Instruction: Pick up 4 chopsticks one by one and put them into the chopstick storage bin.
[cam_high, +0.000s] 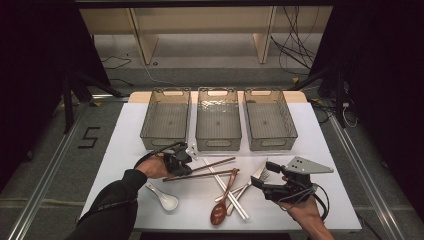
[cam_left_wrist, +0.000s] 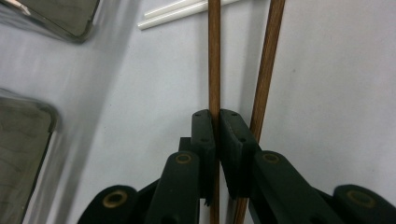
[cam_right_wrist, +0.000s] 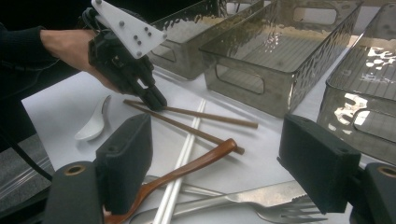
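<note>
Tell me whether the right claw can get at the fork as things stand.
Probably yes: the right claw stands open right beside the fork, whose tines lie bare on the table. Only its handle runs under the wooden spoon and white chopsticks.

Left gripper (cam_high: 186, 167): jaws closed, pointing toward 3 o'clock, hand gripping its body.
Right gripper (cam_right_wrist: 219, 163): jaws spread wide, pointing toward 10 o'clock, held low.

Three bins (cam_high: 218, 120), four chopsticks (cam_high: 215, 164), two spoons (cam_high: 163, 197), one fork (cam_high: 260, 176)
</note>
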